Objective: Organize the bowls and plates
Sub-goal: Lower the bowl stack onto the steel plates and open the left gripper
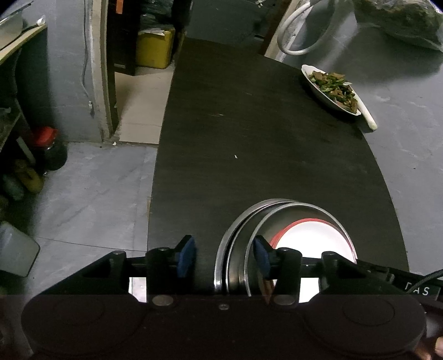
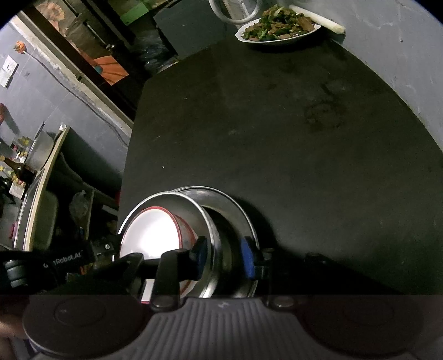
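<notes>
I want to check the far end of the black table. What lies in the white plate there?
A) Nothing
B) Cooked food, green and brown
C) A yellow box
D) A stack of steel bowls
B: the white plate at the far edge of the black table holds green and brown cooked food.

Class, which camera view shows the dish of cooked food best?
The left wrist view: the dish of food lies whole on the black table. The right wrist view crowds it against the top edge.

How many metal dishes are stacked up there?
2 show: an upper metal dish holding a red-rimmed plate, and a lower metal dish beneath it. More may be hidden underneath.
</notes>
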The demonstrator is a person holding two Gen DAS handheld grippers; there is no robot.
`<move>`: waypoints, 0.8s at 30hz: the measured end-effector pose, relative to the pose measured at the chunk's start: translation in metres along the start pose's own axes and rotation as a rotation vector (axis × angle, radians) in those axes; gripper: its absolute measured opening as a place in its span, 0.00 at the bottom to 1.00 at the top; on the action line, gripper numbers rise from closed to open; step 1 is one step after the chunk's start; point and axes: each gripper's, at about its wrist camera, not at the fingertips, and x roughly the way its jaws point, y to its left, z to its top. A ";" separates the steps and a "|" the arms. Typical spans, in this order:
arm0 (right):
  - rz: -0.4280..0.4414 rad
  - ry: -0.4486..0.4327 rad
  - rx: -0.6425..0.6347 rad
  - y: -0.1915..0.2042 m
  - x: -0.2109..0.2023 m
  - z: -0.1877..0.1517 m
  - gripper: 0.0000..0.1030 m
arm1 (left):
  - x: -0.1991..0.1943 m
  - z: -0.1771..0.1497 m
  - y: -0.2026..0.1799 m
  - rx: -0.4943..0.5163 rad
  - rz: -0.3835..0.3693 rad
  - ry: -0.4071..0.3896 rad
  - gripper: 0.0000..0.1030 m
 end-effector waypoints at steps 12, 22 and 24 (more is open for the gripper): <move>0.001 -0.022 -0.083 0.003 -0.004 0.001 0.36 | -0.012 -0.007 0.008 -0.034 0.066 -0.087 0.84; 0.029 -0.032 -0.139 0.001 -0.007 0.002 0.39 | -0.013 -0.011 0.006 -0.072 0.089 -0.112 0.97; -0.003 -0.053 -0.150 0.002 -0.009 0.004 0.74 | -0.013 -0.013 0.004 -0.072 0.090 -0.117 0.97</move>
